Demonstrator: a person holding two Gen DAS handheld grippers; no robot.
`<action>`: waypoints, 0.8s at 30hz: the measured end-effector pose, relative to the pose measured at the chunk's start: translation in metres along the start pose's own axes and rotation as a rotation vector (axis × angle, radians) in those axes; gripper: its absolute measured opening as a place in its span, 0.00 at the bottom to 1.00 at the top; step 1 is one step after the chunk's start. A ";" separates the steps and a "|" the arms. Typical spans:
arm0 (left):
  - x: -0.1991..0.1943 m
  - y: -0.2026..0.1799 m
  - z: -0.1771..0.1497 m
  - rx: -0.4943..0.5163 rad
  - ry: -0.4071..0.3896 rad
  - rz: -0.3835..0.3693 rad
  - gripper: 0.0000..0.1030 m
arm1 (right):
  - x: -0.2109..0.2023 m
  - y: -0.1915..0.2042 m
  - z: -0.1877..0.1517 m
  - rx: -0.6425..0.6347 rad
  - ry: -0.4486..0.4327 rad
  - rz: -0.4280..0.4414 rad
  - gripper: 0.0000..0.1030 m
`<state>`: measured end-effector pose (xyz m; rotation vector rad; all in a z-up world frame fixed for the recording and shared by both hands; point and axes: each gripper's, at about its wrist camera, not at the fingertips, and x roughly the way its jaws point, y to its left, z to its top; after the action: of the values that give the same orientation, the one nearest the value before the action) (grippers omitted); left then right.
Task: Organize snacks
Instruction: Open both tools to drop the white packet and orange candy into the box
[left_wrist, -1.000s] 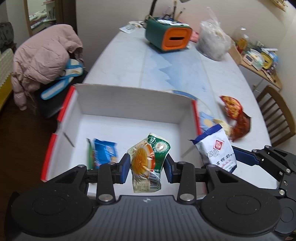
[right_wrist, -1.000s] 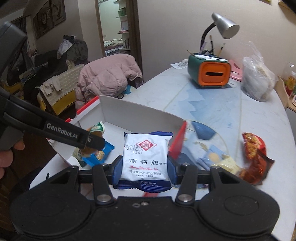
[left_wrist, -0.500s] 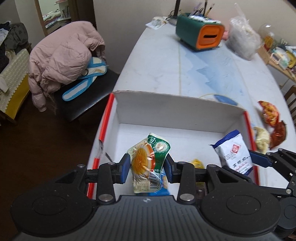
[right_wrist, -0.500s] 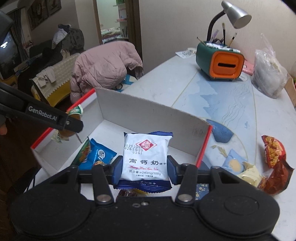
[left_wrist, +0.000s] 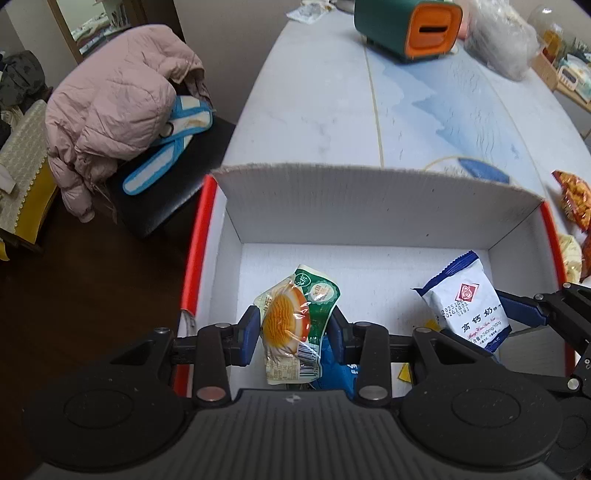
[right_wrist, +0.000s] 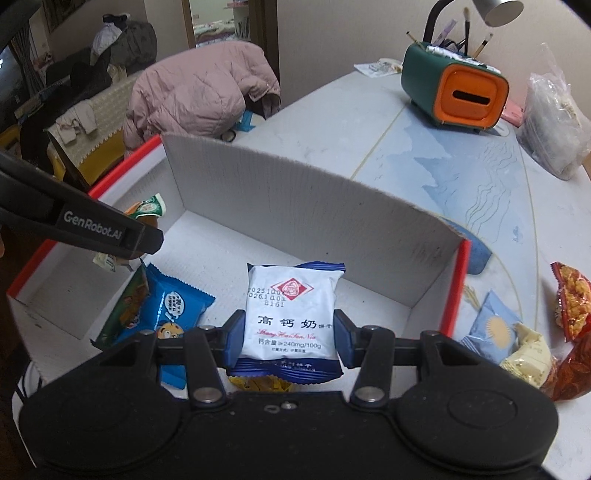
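While over the white box (left_wrist: 369, 206), both tongs (snack-laden)

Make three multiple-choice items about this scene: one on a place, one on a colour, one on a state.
1. Where is the blue cartoon snack packet?
A. inside the white cardboard box
B. on the chair
C. beside the lamp

2. What colour is the front of the green desk organiser?
A. yellow
B. orange
C. white

3. What is the right tool doing?
A. open and empty
B. lying on the table
C. shut on the white biscuit packet

Answers: 1 A, it lies on the box floor; 2 B, the slotted front is orange; 3 C, both pads press the packet's sides.
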<state>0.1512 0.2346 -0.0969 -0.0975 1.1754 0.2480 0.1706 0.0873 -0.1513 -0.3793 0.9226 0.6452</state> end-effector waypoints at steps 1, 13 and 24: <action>0.003 -0.001 0.001 0.001 0.007 0.003 0.36 | 0.002 0.000 0.000 0.000 0.007 0.000 0.46; 0.015 -0.004 -0.002 0.017 0.033 0.011 0.36 | 0.008 0.000 -0.005 0.029 0.039 0.021 0.48; -0.008 -0.006 -0.013 0.032 -0.025 -0.014 0.37 | -0.007 -0.002 -0.008 0.052 0.004 0.023 0.54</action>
<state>0.1381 0.2246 -0.0949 -0.0744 1.1527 0.2173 0.1641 0.0794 -0.1498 -0.3241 0.9468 0.6405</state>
